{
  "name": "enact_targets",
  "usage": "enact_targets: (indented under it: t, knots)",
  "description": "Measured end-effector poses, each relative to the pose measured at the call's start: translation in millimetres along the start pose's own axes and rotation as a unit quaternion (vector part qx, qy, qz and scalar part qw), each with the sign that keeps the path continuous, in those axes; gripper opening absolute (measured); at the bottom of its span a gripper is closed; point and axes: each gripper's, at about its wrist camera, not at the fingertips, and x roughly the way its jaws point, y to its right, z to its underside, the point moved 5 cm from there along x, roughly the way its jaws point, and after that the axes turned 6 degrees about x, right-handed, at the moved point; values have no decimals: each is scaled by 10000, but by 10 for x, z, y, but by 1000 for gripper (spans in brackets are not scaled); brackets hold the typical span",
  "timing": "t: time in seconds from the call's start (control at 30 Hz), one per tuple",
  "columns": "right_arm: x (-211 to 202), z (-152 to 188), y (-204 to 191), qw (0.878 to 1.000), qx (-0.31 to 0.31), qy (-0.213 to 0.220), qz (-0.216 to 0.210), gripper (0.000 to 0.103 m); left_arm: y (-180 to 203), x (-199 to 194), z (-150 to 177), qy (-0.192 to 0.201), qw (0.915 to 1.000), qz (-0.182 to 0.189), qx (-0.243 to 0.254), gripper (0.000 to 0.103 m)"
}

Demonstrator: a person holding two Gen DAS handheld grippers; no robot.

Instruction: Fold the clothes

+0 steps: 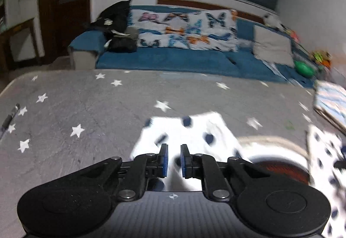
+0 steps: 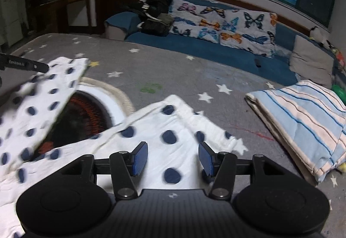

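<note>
A white garment with dark blue dots (image 2: 155,136) lies on the grey star-patterned mat (image 2: 173,73). My right gripper (image 2: 173,159) is open just above one part of it, holding nothing. My left gripper (image 1: 174,160) has its jaws nearly closed with a small gap, over another part of the garment (image 1: 181,129); the cloth runs under the pads and I cannot tell whether it is pinched. In the right wrist view the left part of the garment (image 2: 43,97) is lifted and blurred below the other gripper's finger (image 2: 23,64).
A round heater with an orange glowing grille (image 2: 86,116) sits under the garment. A folded blue-and-cream striped cloth (image 2: 302,121) lies at the right. A blue sofa (image 2: 216,47) with a butterfly blanket stands behind the mat.
</note>
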Motion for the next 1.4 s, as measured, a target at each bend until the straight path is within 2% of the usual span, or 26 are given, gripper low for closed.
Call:
enact_targets:
  t: [0.27,0.47,0.73,0.87,0.97,1.07,1.23,1.4]
  knots:
    - [-420,349,-487,9970,-443,-302,-562,53,380,-679,525,-232,9968,555,523,15]
    - [-685,622,-809,9937,-723,-322,-792,50,480,-1118,957,-282,9947,752,641,15]
    - [-861,957,-900,9933,-922,-352,-593,49,506,-1517,1519,-295,9936,684,854,14]
    - [-1022,1002,-878,9942,-944,-290,-417,49,493,-1642,1631,-201,9936,581,946,14]
    - [-1237,1022,-992,9926,-1019,-191,-639,49,495,-1736,1645,-126,9941,502,952,14]
    - [-1456,1095,-1207,9872,-1204,-136,-1034,49,555,-1848,1650,5,9937,545,981,14]
    - [-1643,1340,-1538,9762,-1550,-251,-1495,49,538,-1899,1786,-67,9935,552,995,14]
    - [-1725,1620,-1649,9706,-1775,-497,-1546,49,517,-1946,1926,-146,9932,555,1009,14]
